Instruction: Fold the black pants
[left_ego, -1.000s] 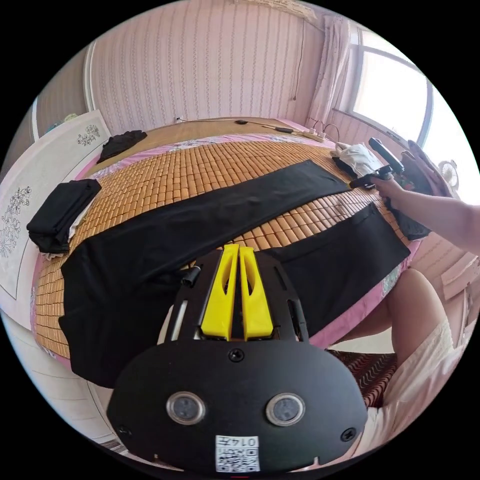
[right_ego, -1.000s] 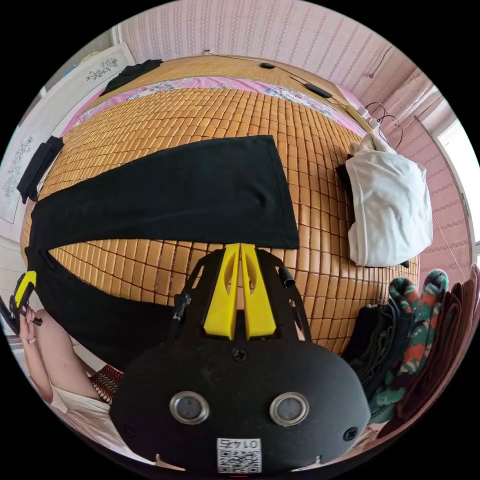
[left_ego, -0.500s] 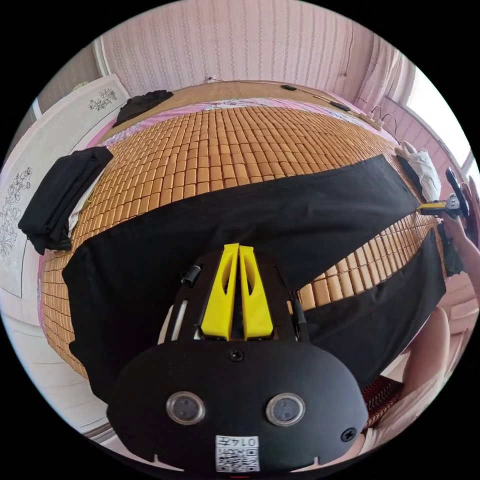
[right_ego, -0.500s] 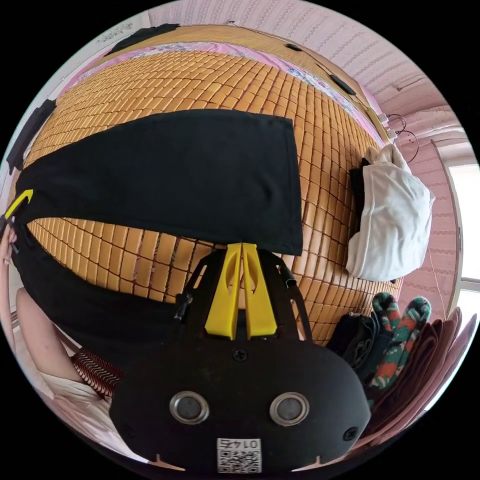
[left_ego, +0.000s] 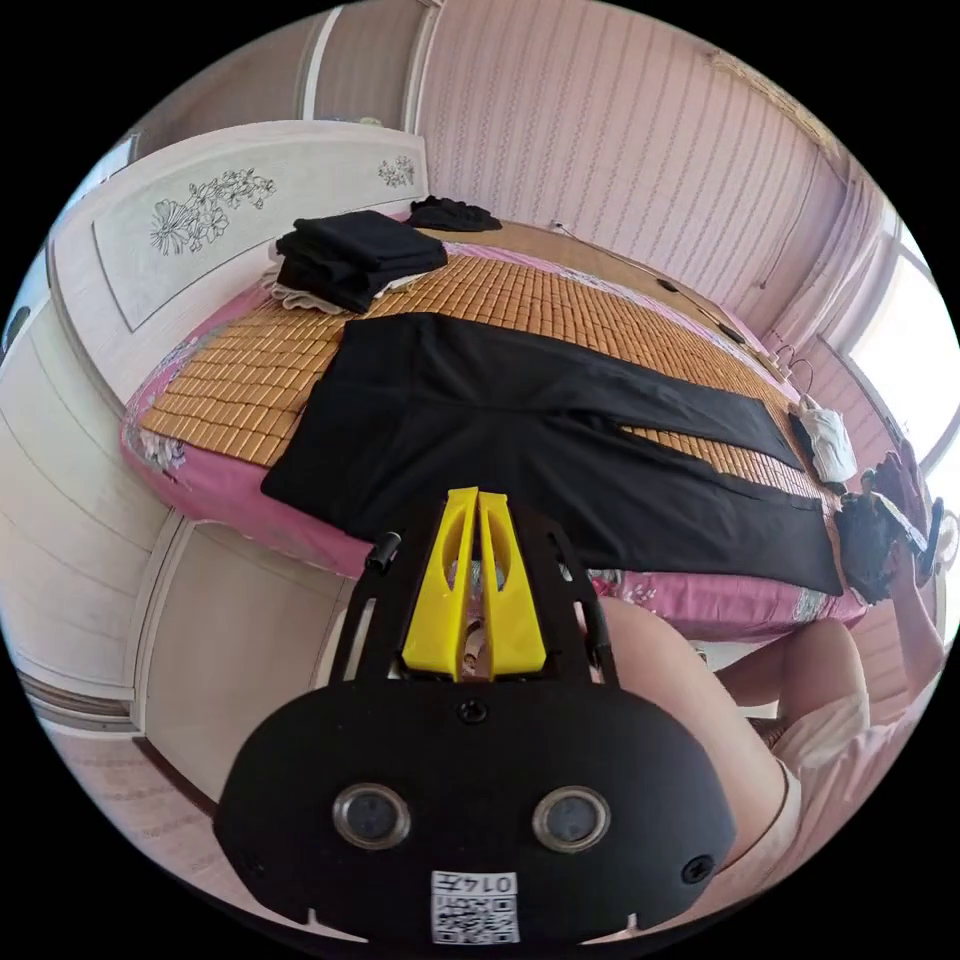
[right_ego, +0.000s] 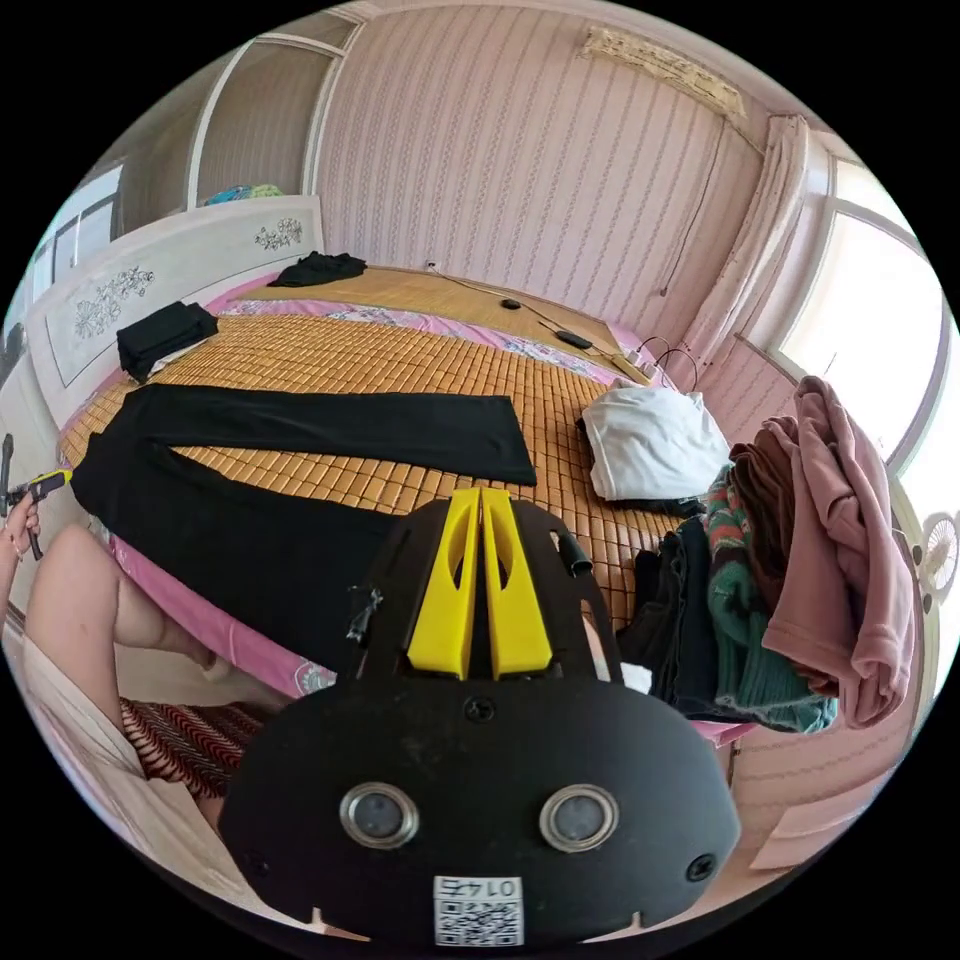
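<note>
Pants (left_ego: 560, 440): black, spread flat on the bed (left_ego: 240, 370), the two legs splayed in a narrow V; in the left gripper view the waist lies toward the headboard (left_ego: 200, 220) end and the near leg runs along the bed's near edge. In the right gripper view (right_ego: 300, 425) the far leg lies flat on the mat and the near leg drapes partly over the pink edge.
Bed: covered by a bamboo mat (right_ego: 400, 350), with pink sheet showing at the rim.
Left tool (left_ego: 476, 575): yellow jaws pressed together, nothing between them; held off the bed's near side, clear of the pants. In the right gripper view it sits at the far left (right_ego: 45, 483), in a hand (right_ego: 20, 515), just beside the waist end.
Right tool (right_ego: 480, 580): jaws closed on each other, empty; held above the near edge of the bed, by the leg ends, not touching the cloth.
Folded black stack (left_ego: 355, 255): on the mat near the headboard, apart from the pants.
Black garment (right_ego: 320, 268): crumpled, far corner of the bed.
White garment (right_ego: 655, 440): bundled on the mat right of the far leg's hem.
Clothes pile (right_ego: 800, 560): pink, brown, green and dark items heaped at the right end of the bed.
Person: bare knee (left_ego: 670, 680) below the bed edge.
</note>
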